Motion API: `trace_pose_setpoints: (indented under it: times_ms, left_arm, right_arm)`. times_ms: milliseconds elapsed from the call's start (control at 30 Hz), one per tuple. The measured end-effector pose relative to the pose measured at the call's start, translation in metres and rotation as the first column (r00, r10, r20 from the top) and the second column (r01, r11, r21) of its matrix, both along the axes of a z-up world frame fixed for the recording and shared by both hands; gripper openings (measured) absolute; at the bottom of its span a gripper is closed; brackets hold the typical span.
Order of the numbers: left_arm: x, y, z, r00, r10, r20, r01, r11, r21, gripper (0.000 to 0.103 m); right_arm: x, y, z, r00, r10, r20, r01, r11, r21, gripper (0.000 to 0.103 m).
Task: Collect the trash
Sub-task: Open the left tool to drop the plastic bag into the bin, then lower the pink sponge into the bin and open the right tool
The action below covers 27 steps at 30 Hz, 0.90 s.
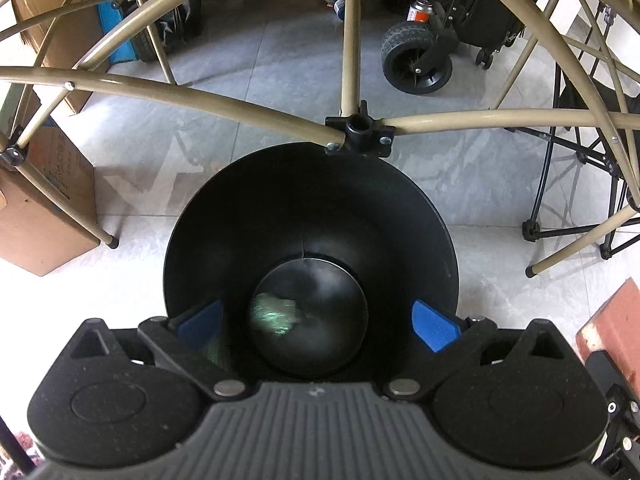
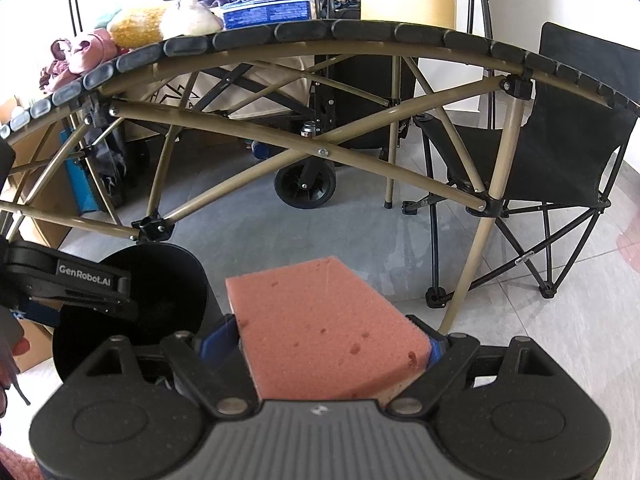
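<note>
My left gripper (image 1: 316,312) points down into a black round trash bin (image 1: 312,200) on the tiled floor. Its blue pads (image 1: 434,324) stand wide apart with nothing between them. A blurred greenish piece of trash (image 1: 276,314) shows at the bottom of the bin. My right gripper (image 2: 326,344) is shut on a pink sponge (image 2: 316,312), held to the right of the bin (image 2: 168,280). In the right wrist view the left gripper (image 2: 80,284) hangs over the bin's rim, and the sponge's corner (image 1: 612,320) shows at the left wrist view's right edge.
A folding table's tan tube frame (image 1: 240,106) crosses just behind the bin, with a black joint (image 1: 360,130) over its far rim. Cardboard boxes (image 1: 44,216) stand to the left. A cart wheel (image 1: 416,60) and a black folding chair (image 2: 560,152) stand behind and to the right.
</note>
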<state>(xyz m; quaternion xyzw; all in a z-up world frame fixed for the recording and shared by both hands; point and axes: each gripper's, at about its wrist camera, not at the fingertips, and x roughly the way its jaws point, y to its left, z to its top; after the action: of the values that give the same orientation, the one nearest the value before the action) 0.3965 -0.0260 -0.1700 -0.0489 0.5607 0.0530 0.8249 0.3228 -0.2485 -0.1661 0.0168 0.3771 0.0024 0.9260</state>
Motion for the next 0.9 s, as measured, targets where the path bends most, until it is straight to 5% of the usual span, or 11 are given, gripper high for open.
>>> trace_pose_setpoints:
  times_ms: [433,900]
  left_arm:
    - [-0.009,0.015,0.008,1.0,0.007,0.001,-0.007,1.0,0.012,0.103]
    - [-0.035,0.085,0.02,0.997,0.076,0.019,-0.077,0.997,0.023,0.103]
  right_arm:
    - [0.003,0.02,0.002,0.999,0.048,-0.001,-0.048,0.999,-0.011,0.087]
    - [0.015,0.083,-0.003,0.986,0.163,-0.04,-0.164,0.986,-0.019,0.087]
